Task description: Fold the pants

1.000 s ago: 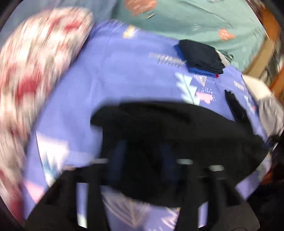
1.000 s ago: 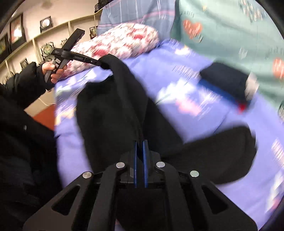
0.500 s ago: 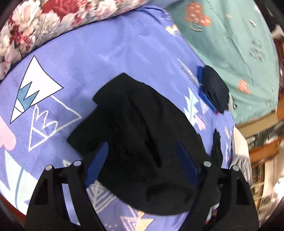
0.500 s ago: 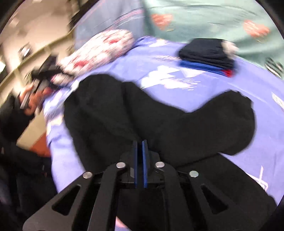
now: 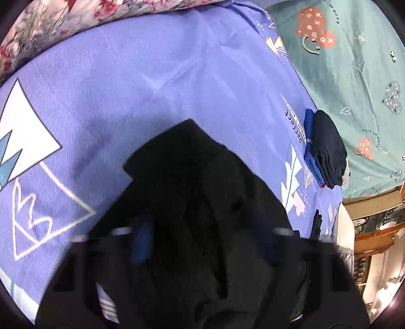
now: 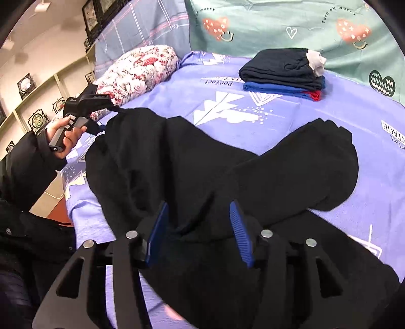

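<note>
**Op A:** From my right wrist view I get the whole spread: the black pants (image 6: 192,177) lie crumpled on the lilac bed sheet (image 6: 182,88), one leg flopped out to the right. Far right sits a stack of folded clothes (image 6: 283,73), dark on top with blue and red under it, and far left a floral pillow (image 6: 136,73).

**Op B:** My left wrist view shows the same pants (image 5: 202,215) only as a dark heap filling the near centre, the stack (image 5: 326,149) small at the right edge, the pillow (image 5: 63,20) along the top. I also get the teal blanket (image 5: 354,76) with its hearts, far right.

**Op A:** I see that blanket (image 6: 278,20) behind the stack too. What you lack: I can see your hand (image 6: 68,134) on the left tool's handle (image 6: 76,114) at my far left, its front end right at the pants' far-left edge.

**Op B:** Is it gripping there? My left tool (image 5: 205,243) is smeared by blur; the blue pads (image 5: 141,240) look set wide apart over the cloth, so I read it as released.

**Op A:** From here I cannot tell. My right tool (image 6: 200,227) is plainly released, blue pads (image 6: 158,230) spread, with a ridge of black cloth lying between them, clamped by neither.
</note>
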`<state>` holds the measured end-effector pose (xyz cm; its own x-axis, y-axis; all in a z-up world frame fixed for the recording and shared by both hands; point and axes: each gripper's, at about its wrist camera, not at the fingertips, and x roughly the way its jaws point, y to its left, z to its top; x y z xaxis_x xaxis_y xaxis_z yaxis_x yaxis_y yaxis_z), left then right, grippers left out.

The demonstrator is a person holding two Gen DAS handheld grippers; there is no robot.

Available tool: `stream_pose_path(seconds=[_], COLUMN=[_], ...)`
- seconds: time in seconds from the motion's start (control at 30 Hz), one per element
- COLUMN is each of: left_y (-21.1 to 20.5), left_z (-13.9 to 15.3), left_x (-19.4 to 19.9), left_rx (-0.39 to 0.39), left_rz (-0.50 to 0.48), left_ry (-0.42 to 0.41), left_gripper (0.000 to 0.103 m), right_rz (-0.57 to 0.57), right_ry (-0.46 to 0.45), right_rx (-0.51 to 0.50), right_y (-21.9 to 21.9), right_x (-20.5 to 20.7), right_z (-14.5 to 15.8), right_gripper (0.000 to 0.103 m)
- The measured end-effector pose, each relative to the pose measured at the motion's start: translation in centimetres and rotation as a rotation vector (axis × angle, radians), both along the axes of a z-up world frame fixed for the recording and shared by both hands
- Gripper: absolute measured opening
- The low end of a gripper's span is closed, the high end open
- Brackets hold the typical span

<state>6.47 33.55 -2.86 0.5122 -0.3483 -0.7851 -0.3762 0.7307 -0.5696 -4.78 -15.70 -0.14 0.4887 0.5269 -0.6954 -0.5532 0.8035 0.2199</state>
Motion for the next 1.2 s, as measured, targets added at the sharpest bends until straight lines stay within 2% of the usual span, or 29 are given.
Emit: stream_pose_path(seconds=[0.07,0.13,0.23,0.3,0.37,0.4,0.43,0.5,0.53,0.6,0.7,0.8,0.87,0.93,1.03,1.1,1.2], left_y=[-0.4,-0.7,-1.8,-2.6,-3.0,-2.9,-2.8,-2.2,-2.1,-1.9,-2.0,-2.6,-2.8,-2.5,-2.0,-1.9,-1.9], left_z=[0.5,1.1,2.7,3.7,4.0,3.9,3.8,3.9,4.2,5.4,7.8,8.5,7.0,4.6,1.1,0.7,2.0], left_x=[-0.3,-0.7,-1.3,-1.5,-1.3,-1.2,-1.1,-1.3,-1.5,-2.6,-5.3,-8.5,-9.5,-9.6,-9.0,-9.2,-10.3], left_rx=[0.027,0.043,0.073,0.091,0.102,0.104,0.098,0.072,0.071,0.065,0.056,0.083,0.092,0.114,0.133,0.128,0.148], left_rz=[-0.009,-0.018,-0.044,-0.065,-0.074,-0.07,-0.067,-0.063,-0.064,-0.06,-0.075,-0.103,-0.116,-0.119,-0.103,-0.092,-0.085], left_ry=[-0.026,-0.057,-0.108,-0.138,-0.144,-0.142,-0.142,-0.156,-0.167,-0.21,-0.278,-0.299,-0.26,-0.205,-0.126,-0.118,-0.147], left_gripper=[0.03,0.023,0.021,0.02,0.021,0.02,0.016,0.014,0.013,0.013,0.012,0.012,0.012,0.012,0.012,0.012,0.012], right_rz=[-0.044,-0.1,-0.153,-0.186,-0.227,-0.235,-0.236,-0.214,-0.212,-0.221,-0.251,-0.245,-0.231,-0.216,-0.217,-0.222,-0.225], right_ry=[0.015,0.015,0.063,0.104,0.125,0.134,0.157,0.216,0.209,0.182,0.104,0.063,0.057,0.082,0.158,0.194,0.193], right_rx=[-0.02,-0.038,-0.015,-0.058,-0.126,-0.143,-0.156,-0.084,-0.059,0.035,0.158,0.192,0.199,0.183,0.141,0.114,0.121], right_y=[0.3,0.7,1.5,2.7,3.8,4.0,4.1,3.4,3.0,1.4,-1.8,-3.3,-3.8,-3.9,-3.3,-2.6,-2.7], right_x=[-0.3,-0.7,-0.7,-0.3,0.4,0.6,1.0,1.7,1.7,1.5,0.5,-1.3,-2.6,-3.8,-4.0,-4.1,-4.8], right_z=[0.4,0.6,0.1,-0.9,-2.1,-2.6,-3.3,-4.3,-4.1,-2.6,1.3,3.6,4.1,3.2,-0.1,-2.2,-2.9], right_gripper=[0.068,0.087,0.09,0.09,0.082,0.05,0.001,0.003,0.003,0.003,0.003,0.003,0.003,0.003,0.003,0.003,0.003])
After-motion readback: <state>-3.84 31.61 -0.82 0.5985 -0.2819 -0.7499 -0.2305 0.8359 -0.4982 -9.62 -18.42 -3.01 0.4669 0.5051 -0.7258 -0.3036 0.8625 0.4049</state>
